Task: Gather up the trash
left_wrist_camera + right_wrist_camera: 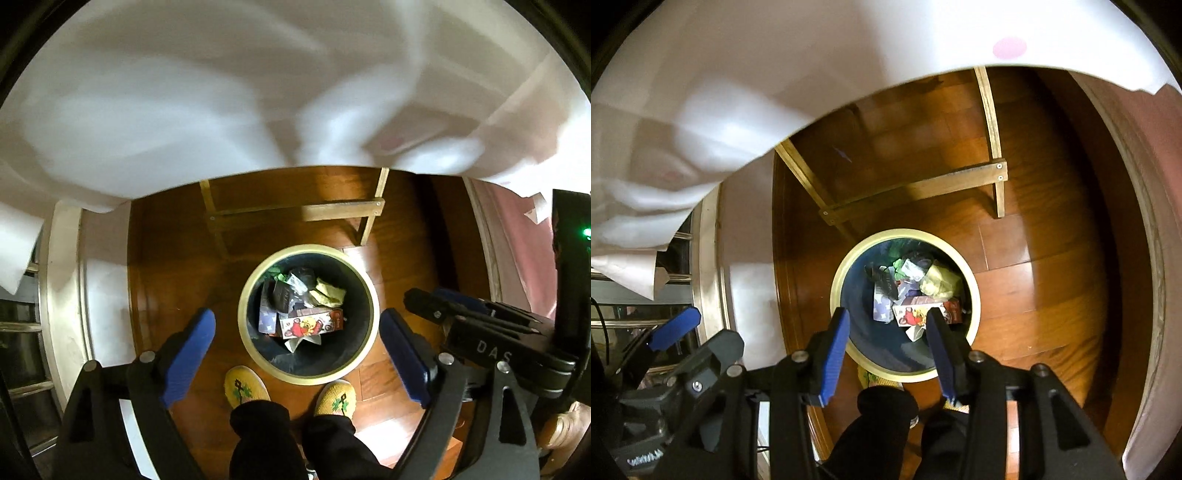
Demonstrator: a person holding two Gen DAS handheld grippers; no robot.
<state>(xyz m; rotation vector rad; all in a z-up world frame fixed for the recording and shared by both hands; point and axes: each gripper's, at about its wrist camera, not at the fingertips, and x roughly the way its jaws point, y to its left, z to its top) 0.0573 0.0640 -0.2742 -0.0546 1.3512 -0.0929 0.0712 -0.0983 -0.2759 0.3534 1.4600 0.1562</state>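
Likely a home, wood floor [1034, 280], slippers [245, 386], waste bin [364, 291]

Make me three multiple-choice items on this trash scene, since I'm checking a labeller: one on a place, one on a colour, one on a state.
1. Where does the trash bin stand?
A. on a table
B. on the wooden floor just ahead of the person's slippers
C. inside a cupboard

2. What colour are the pads on the left gripper fingers?
A. blue
B. red
C. white

3. In what state is the right gripper?
A. shut on a carton
B. shut on nothing
C. open and holding nothing

Answers: 1 B, the wooden floor surrounds the bin and the slippers touch its near rim; 2 A, both pads show blue; 3 C, its fingers stand apart over the bin.
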